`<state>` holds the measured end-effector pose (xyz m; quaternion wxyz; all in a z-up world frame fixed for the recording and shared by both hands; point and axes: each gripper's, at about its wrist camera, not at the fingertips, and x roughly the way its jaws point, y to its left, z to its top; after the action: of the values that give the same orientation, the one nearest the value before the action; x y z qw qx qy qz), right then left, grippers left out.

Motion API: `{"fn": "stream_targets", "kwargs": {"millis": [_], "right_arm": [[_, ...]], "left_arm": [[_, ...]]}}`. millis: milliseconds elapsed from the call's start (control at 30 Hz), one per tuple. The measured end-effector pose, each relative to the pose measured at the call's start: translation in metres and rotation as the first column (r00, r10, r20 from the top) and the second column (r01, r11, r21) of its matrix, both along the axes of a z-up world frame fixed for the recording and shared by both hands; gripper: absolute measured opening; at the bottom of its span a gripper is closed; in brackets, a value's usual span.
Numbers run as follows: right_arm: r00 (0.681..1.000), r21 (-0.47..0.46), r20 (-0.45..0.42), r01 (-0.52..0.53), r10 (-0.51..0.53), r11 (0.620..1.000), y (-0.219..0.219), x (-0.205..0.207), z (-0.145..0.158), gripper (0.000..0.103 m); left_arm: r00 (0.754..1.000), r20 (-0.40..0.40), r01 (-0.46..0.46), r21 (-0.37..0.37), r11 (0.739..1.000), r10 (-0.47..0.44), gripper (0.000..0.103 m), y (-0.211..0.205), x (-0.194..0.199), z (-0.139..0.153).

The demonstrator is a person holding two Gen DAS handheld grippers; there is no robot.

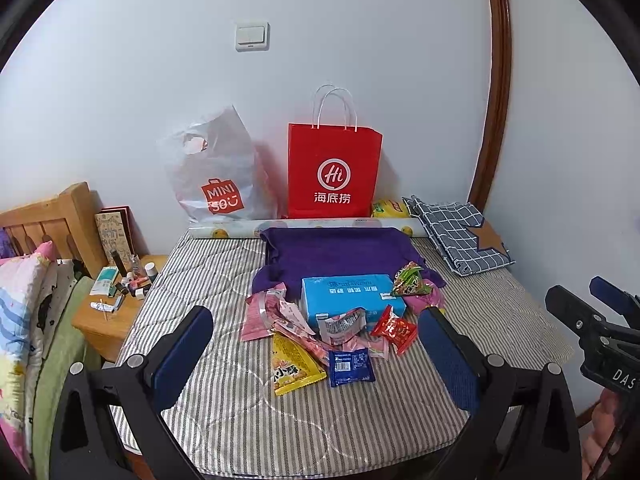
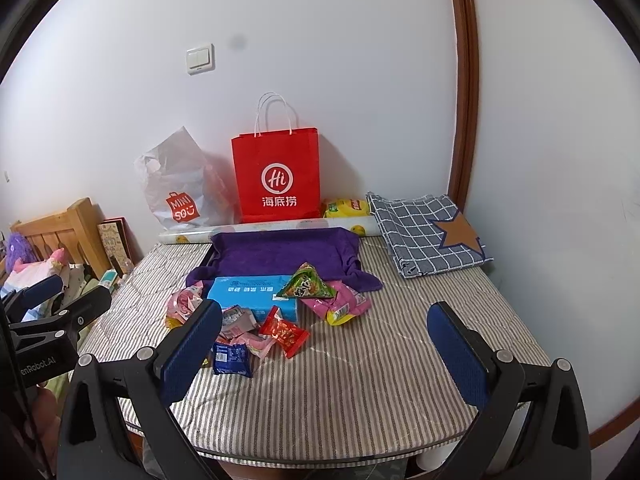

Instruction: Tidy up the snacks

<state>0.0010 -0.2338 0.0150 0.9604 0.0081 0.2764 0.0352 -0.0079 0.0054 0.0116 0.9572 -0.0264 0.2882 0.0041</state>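
My left hand-held gripper (image 1: 316,344) hangs wide open and empty; the snack pile (image 1: 336,320) lies at 12 o'clock between its fingers, on the striped bed (image 1: 320,420). My right hand-held gripper (image 2: 324,344) is also spread open, snacks at 11 o'clock, beside the blue box (image 2: 252,296).

Snack packets (image 2: 280,330) around blue box (image 2: 250,294), striped mattress (image 2: 360,380).

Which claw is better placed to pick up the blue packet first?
Left, probably. The blue packet lies between the open left claw fingers; the right claw, also open, has it by its left finger.
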Motion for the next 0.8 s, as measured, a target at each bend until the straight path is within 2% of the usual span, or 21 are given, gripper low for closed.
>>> {"fn": "stream_targets", "kwargs": {"millis": [800], "right_arm": [[1.000,0.000,0.005,-0.010,0.010,1.000,0.0047,-0.0036,0.0006,0.101]], "left_arm": [[1.000,0.007,-0.003,-0.003,1.000,0.003,0.103,0.0014,-0.0036,0.0006]]}}
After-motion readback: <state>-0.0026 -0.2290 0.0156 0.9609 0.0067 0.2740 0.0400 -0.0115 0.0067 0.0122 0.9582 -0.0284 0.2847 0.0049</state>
